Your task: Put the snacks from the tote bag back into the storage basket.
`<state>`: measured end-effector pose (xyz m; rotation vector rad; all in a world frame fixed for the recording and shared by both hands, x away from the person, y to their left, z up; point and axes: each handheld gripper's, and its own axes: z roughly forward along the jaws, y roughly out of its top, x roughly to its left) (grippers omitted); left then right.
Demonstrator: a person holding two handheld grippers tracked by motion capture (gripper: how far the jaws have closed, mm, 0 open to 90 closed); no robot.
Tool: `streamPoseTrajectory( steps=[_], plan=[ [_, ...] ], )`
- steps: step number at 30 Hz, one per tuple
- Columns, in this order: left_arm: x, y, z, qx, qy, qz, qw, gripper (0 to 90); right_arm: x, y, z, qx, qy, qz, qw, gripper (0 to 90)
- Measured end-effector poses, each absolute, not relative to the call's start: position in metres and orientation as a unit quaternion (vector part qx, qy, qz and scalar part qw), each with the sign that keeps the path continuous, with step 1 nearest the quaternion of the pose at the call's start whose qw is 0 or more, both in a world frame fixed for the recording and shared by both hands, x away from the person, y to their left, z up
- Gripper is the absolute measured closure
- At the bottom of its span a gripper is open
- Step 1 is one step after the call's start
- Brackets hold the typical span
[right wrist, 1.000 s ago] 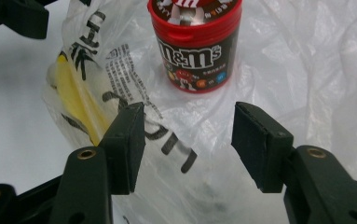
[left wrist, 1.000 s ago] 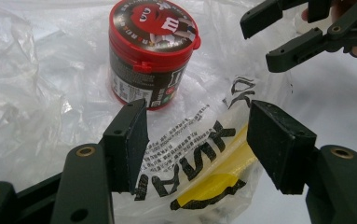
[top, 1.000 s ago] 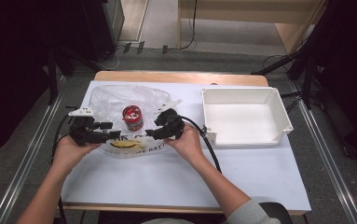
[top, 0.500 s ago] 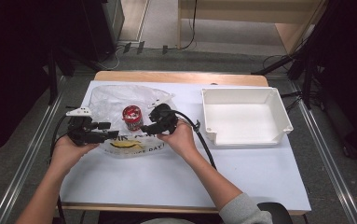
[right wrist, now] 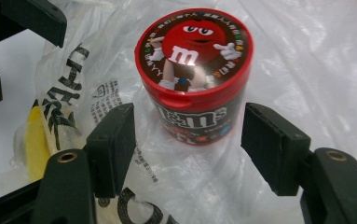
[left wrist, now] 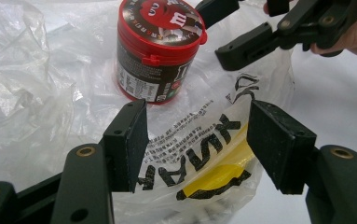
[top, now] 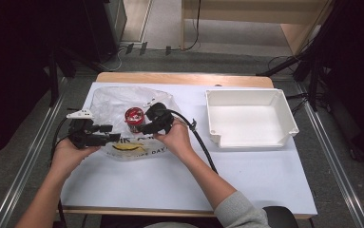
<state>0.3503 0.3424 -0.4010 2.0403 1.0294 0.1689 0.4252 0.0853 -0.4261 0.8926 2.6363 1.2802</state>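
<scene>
Right gripper view: a small round red-lidded candy tub with a cartoon face on its top (right wrist: 192, 77) stands upright at the centre of the frame, on a crumpled clear plastic bag printed with black letters and a yellow mark (right wrist: 97, 112). The right gripper (right wrist: 188, 140) has its fingers (right wrist: 115, 144) spread wide, wider than the tub, either side of its lower wall but apart from it, holding nothing. In the left gripper view the left gripper (left wrist: 197, 142) is also wide open and empty, poised over the bag's printed part at the lower middle of the frame. In the high view the tub sits left of centre on the white tabletop (top: 246, 175), well apart from the empty white rectangular plastic bin (top: 289, 116) at the right.

The tub looks stiff, light and smooth-sided, probably a little slippery; squeezing the straight wall below the lid seems soundest. The bag is thin and limp and will likely drag or bunch underneath.
</scene>
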Motion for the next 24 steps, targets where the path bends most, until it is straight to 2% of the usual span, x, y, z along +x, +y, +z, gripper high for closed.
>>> streamPoseTrajectory(
  steps=[10,24],
  plan=[
    [0.352,0.341,-0.402,0.811,0.409,0.065,0.414,39.4,0.43,0.098,-0.433,0.302,0.854,0.42,0.052,27.4],
    [0.353,0.344,-0.404,0.81,0.415,0.062,0.41,39.6,0.435,0.121,-0.446,0.322,0.849,0.412,0.08,23.7]
  ],
)
